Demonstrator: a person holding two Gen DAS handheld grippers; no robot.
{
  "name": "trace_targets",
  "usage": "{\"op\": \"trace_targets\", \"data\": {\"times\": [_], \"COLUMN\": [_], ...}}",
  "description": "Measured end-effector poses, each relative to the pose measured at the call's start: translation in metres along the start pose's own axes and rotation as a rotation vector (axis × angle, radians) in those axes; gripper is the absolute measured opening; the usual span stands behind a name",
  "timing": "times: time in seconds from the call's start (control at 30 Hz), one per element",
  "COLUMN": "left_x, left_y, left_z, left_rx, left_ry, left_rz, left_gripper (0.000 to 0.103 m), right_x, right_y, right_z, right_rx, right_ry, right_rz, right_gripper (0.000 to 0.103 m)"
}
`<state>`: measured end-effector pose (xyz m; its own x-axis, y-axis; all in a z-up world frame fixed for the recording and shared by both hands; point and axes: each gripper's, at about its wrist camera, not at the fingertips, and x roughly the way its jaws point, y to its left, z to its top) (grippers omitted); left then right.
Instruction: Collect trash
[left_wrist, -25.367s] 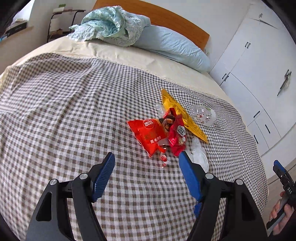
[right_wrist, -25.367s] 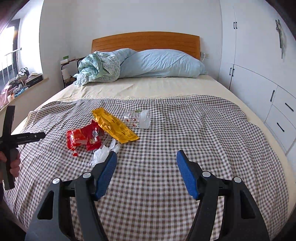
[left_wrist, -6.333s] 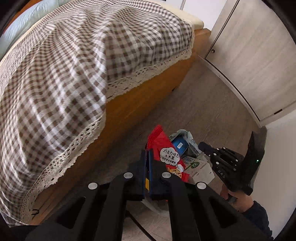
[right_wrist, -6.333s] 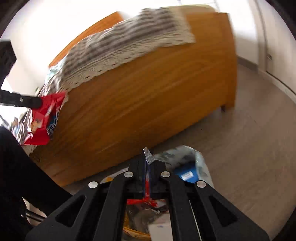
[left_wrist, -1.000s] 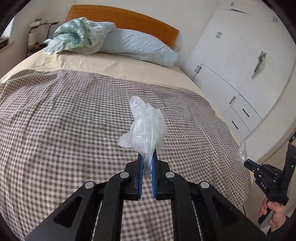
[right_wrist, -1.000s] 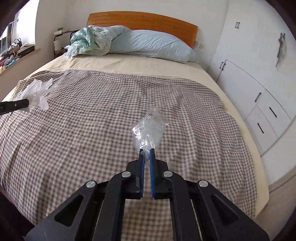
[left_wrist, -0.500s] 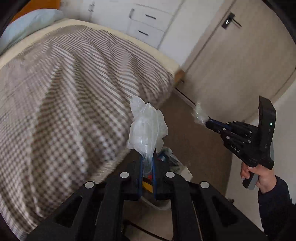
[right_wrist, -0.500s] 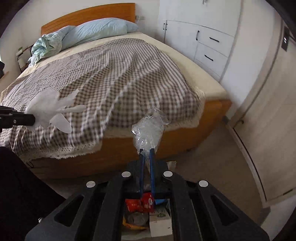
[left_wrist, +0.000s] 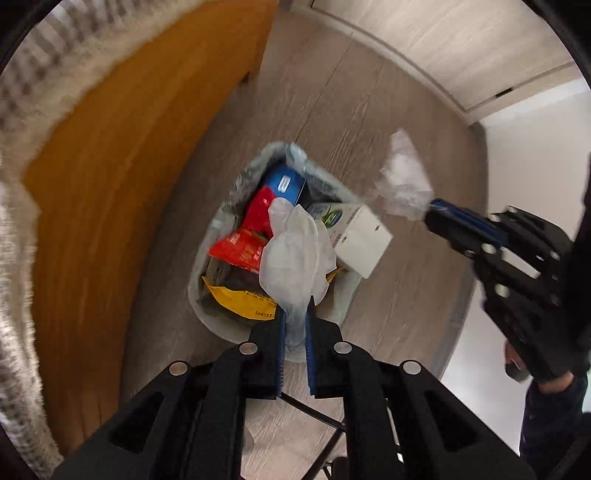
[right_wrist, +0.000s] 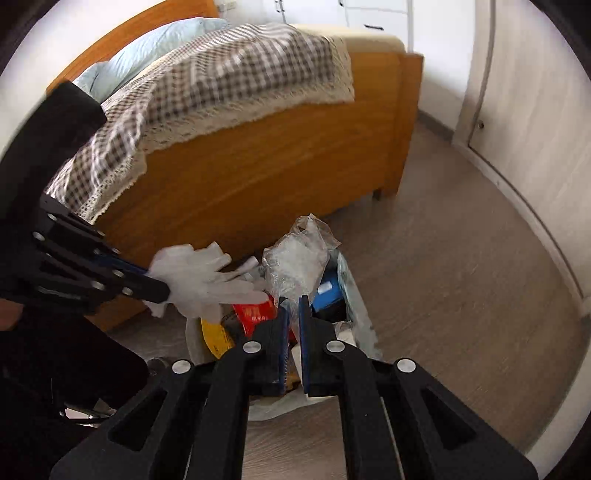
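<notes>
My left gripper (left_wrist: 294, 308) is shut on a white plastic glove (left_wrist: 295, 251) and holds it right above a lined trash bin (left_wrist: 207, 306) on the floor. The bin holds red and yellow snack wrappers (left_wrist: 238, 251), a blue pack and a white carton (left_wrist: 360, 230). My right gripper (right_wrist: 291, 301) is shut on a crumpled clear plastic bag (right_wrist: 299, 258), also over the bin (right_wrist: 354, 295). In the left wrist view the right gripper (left_wrist: 428, 212) comes in from the right with the clear bag (left_wrist: 402, 181). In the right wrist view the left gripper (right_wrist: 162, 291) holds the glove (right_wrist: 199, 280).
The wooden footboard of the bed (right_wrist: 258, 173) stands close behind the bin, with a checked blanket (right_wrist: 229, 74) hanging over it. Wood floor (right_wrist: 461, 277) spreads to the right. A closet door (right_wrist: 528, 110) and white wall bound the right side.
Both grippers have swung from the bed down toward the floor and now hang over the trash bin, each still holding its plastic piece.
</notes>
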<state>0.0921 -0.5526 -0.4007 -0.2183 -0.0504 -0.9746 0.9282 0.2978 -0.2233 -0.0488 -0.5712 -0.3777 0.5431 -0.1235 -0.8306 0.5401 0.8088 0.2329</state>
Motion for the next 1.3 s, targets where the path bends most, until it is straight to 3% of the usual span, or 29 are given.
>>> {"op": "trace_targets", "data": {"times": [0.1,0.27,0.33,0.37,0.4,0.53,0.67,0.77,0.8,0.83,0.9,1.0,1.1,1.3], "left_x": [0.042,0.074,0.082,0.084,0.087,0.088,0.065,0.055,0.052,0.051,0.046,0.043,0.037,0.012], "left_y": [0.004,-0.020,-0.026,-0.024,-0.021,0.001,0.019,0.029,0.032,0.032,0.031,0.027,0.025,0.029], "left_z": [0.005,0.014,0.018,0.018,0.018,0.016,0.015,0.018,0.020,0.020,0.023,0.022,0.023,0.019], "left_rx": [-0.028,-0.039,-0.008,-0.008,-0.020,-0.157,-0.241,-0.286,-0.293,-0.294,-0.283,-0.257,-0.248,-0.280], "left_ry": [0.081,0.089,0.082,0.067,0.059,0.089,-0.003,-0.028,-0.031,-0.034,-0.038,-0.039,-0.077,-0.141], "left_rz": [-0.018,-0.088,-0.043,0.013,0.048,0.046,0.114,0.140,0.147,0.154,0.167,0.195,0.240,0.251], "left_gripper": [0.008,0.008,0.022,0.044,0.051,0.052,0.054,0.054,0.054,0.054,0.054,0.054,0.054,0.054], "right_x": [0.009,0.024,0.033,0.039,0.044,0.066,0.090,0.099,0.103,0.107,0.104,0.095,0.083,0.068], "right_y": [-0.006,-0.014,-0.016,-0.016,-0.016,-0.015,-0.014,-0.008,-0.008,-0.008,-0.010,-0.017,-0.023,-0.027], "right_z": [-0.009,-0.015,-0.016,-0.017,-0.016,-0.010,-0.006,-0.004,-0.003,-0.002,-0.001,-0.001,0.001,0.010], "right_rx": [0.024,0.053,0.068,0.066,0.060,0.038,0.052,0.048,0.048,0.049,0.063,0.116,0.139,0.162], "right_ry": [0.010,0.035,0.047,0.062,0.077,0.142,0.216,0.247,0.264,0.282,0.255,0.219,0.184,0.164], "right_rz": [0.005,0.006,0.016,0.013,0.008,-0.008,-0.010,0.015,0.013,-0.012,-0.067,-0.034,-0.057,-0.075], "right_gripper": [0.006,0.006,0.006,0.006,0.006,0.006,0.006,0.007,0.015,0.036,0.060,0.059,0.059,0.060]}}
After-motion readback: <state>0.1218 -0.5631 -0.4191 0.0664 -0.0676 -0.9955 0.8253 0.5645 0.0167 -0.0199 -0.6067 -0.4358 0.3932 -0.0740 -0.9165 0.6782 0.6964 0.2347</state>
